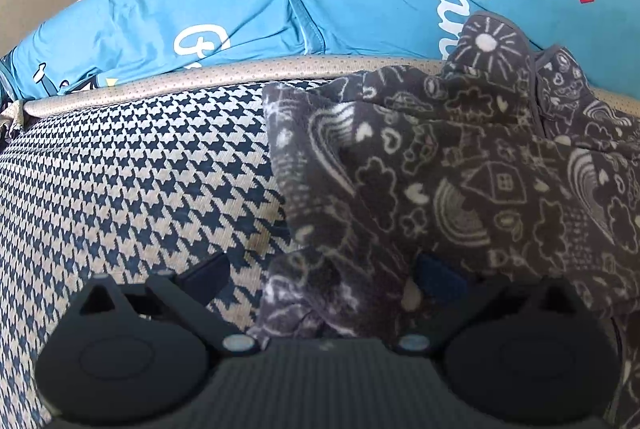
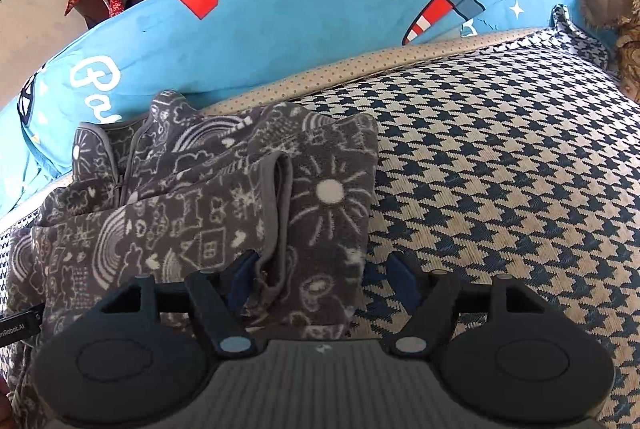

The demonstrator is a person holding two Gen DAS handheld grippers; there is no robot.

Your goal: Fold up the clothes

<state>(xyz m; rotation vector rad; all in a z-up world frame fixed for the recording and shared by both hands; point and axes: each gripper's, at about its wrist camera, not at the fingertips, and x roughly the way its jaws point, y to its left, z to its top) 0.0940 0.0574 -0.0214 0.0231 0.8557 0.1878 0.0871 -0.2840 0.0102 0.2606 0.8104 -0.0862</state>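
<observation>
While fuzzy grey doodle-print garment (image 2: 224, 213) lies bunched on houndstooth woven cover (image 2: 500, 189), I see both tongs wide: left gripper (image 1: 320, 273), right gripper (image 2: 320, 281); fabric contact possibly, unclear.

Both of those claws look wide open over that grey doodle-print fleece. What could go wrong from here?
The grey doodle-print fleece garment is bunched in thick layers, so the open right gripper might pinch only the top fold near the grey trimmed edge. The open left gripper straddles the cloth's edge and could snag the houndstooth cover beneath. The far end leans on the blue printed quilt and could drag.
</observation>
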